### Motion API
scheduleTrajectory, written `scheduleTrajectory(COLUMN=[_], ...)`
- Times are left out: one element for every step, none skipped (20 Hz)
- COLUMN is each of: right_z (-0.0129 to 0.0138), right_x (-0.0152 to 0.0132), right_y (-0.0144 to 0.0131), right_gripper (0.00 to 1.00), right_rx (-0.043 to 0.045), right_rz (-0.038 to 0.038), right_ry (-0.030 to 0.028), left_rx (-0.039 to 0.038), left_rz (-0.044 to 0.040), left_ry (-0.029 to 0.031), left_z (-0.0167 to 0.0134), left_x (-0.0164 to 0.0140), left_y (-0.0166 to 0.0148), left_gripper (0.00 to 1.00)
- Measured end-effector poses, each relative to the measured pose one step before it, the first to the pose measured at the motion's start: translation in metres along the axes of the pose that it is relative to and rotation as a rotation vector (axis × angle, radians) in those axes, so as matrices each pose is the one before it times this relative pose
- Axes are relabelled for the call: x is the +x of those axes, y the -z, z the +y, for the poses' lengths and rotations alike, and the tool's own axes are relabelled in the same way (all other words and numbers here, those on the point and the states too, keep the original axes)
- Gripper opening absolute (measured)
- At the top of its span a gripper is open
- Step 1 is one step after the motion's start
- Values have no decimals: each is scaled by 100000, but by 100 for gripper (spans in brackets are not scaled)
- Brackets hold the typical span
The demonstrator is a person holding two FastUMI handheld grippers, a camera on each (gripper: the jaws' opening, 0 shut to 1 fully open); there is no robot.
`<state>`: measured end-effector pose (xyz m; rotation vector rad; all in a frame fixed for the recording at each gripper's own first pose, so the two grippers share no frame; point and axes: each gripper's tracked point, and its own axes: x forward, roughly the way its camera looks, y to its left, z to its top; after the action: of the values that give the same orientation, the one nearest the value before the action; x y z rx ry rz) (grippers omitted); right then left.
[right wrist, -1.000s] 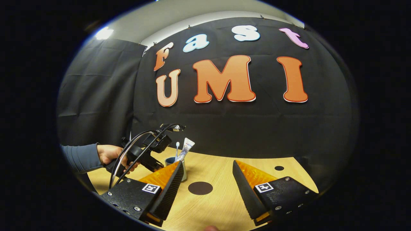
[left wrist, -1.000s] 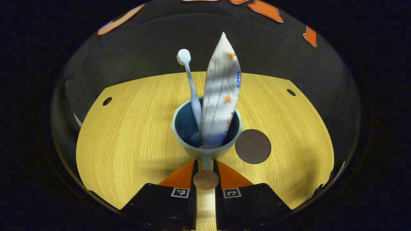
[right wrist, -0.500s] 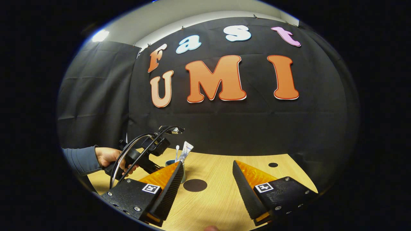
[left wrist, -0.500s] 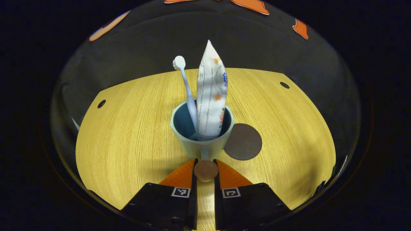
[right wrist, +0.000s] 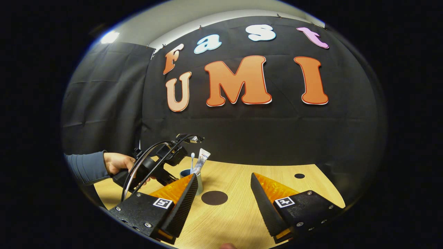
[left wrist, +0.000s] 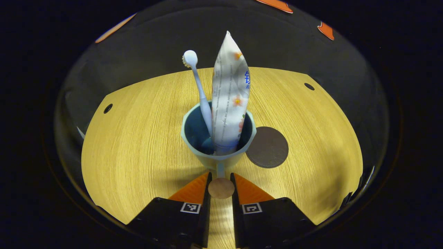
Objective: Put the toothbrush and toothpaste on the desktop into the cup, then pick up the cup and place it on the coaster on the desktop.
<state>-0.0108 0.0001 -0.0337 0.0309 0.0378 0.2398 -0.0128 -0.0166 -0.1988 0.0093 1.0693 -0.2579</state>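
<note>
From my left gripper view, the pale blue-green ceramic cup with the dark blue inside (left wrist: 218, 138) sits at the centre of the frame, with the pale blue toothbrush with the round head (left wrist: 198, 91) and the white flower-printed toothpaste tube (left wrist: 229, 100) standing upright in it, side by side. My left gripper (left wrist: 220, 185) has its jaws clenched on the cup's thin handle with the round tan knob (left wrist: 221, 187) at bottom centre. The dark brown round coaster (left wrist: 268, 147) lies flat on the light wood-grain surface (left wrist: 138, 145), just right of the cup and partly hidden by its rim.

In my right gripper view, the right gripper (right wrist: 224, 199) hangs released at the bottom of the frame, jaws wide apart, nothing between them. At the lower left a hand (right wrist: 119, 164) in a grey-blue sleeve (right wrist: 86, 168) holds the other gripper at the cup.

Against half a second ago, the cup looms larger and the coaster has slid slightly right and down in my left gripper view.
</note>
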Motion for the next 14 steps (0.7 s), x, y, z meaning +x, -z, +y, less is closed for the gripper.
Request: scheduleTrajectory(right_z=[19, -164, -111, -184, -52, -179, -244, -190, -215, -159, -171, -43, -64, -68], right_x=[-110, -97, -83, -122, -138, -82, -89, -31, 25, -16, 52, 53, 53, -60], right_y=[-127, -57, -98, -59, -90, -35, 102, 201, 179, 263, 170, 90, 99, 151], right_gripper=[92, 92, 92, 92, 92, 92, 92, 92, 92, 92, 92, 92, 92, 92], right_rx=[289, 110, -12, 213, 298, 310, 350, 471, 617, 732, 845, 830, 608, 444], right_rz=[-66, -270, -320, -341, -503, -237, -128, 138, 311, 547, 377, 510, 426, -7], right_ry=[-44, 207, 180, 448, -28, 471, 322, 615, 318, 255, 216, -80, 70, -119], left_rx=[27, -337, -229, -454, 343, 858, 935, 297, -992, -210, 4, -556, -270, -464], left_rz=[763, 766, 566, 1395, 1271, 289, 1362, 1176, 1586, -1464, -156, -652, -81, -747], left_ry=[-130, 400, 558, 120, -173, -736, -661, -98, 155, -187, 272, 28, 121, 46], left_z=[-42, -41, -26, 10, -79, 118, 29, 8, -73, 63, 83, 58, 46, 95], left_x=[12, -17, 15, 97, 85, 124, 317, 286, 444, 240, -487, 328, -218, 27], left_y=[-151, -163, -169, -103, -177, -232, 29, 93, 219, -138, 180, -146, 191, 164], left_gripper=[30, 31, 31, 31, 31, 31, 31, 31, 32, 31, 28, 26, 25, 25])
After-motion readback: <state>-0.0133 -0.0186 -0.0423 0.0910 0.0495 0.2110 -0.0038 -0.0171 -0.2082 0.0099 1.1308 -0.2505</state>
